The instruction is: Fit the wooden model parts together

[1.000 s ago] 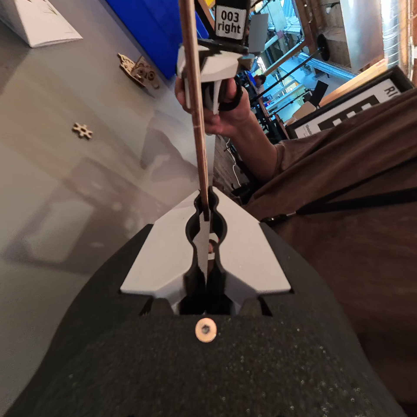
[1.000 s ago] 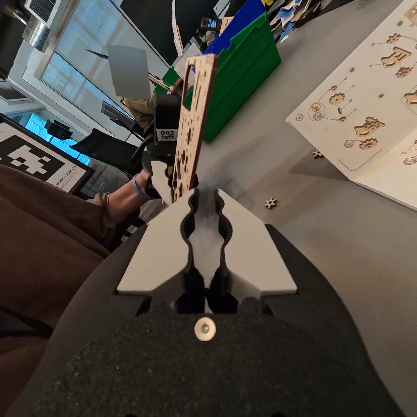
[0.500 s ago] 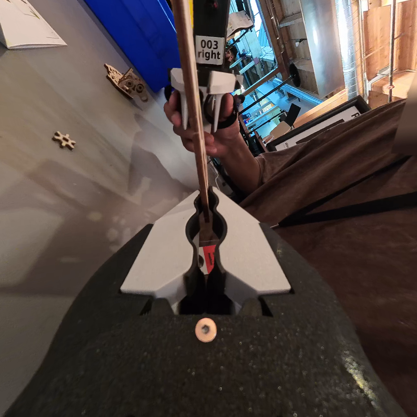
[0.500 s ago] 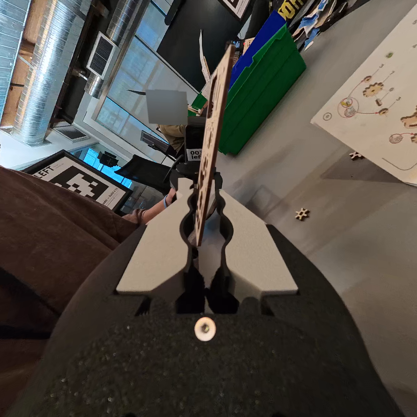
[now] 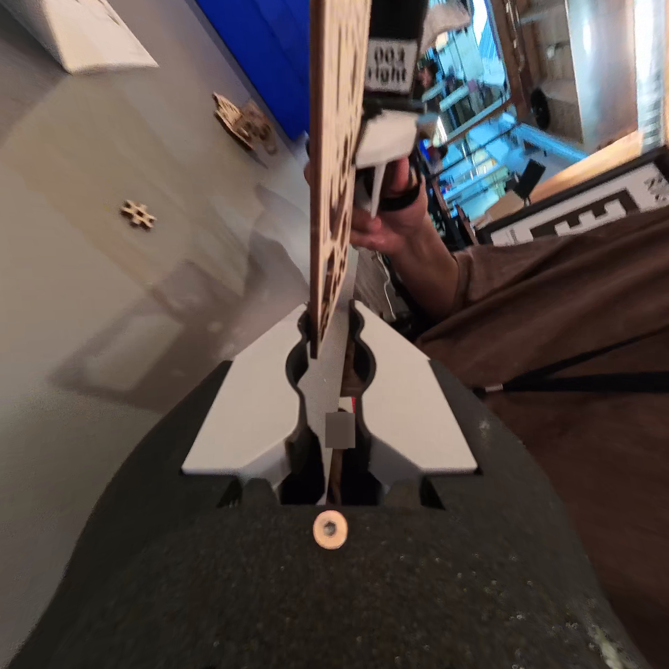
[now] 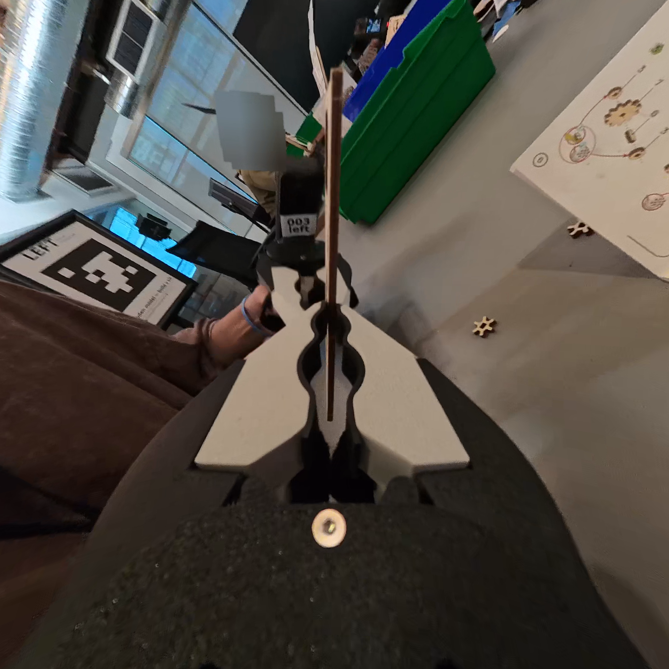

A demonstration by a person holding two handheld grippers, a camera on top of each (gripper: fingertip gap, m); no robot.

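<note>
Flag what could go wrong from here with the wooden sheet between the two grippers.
1. Slip: the left gripper has its fingers apart, and the wooden sheet only leans on one finger. The right gripper alone seems to pinch it, near the tips, so the tall sheet could pivot or drop.
2. Breakage: the sheet is thin and full of cut-outs. Twisting it could crack it or pop parts loose.
3. The left wrist view is motion-blurred, and fast moves would worsen both.
</note>
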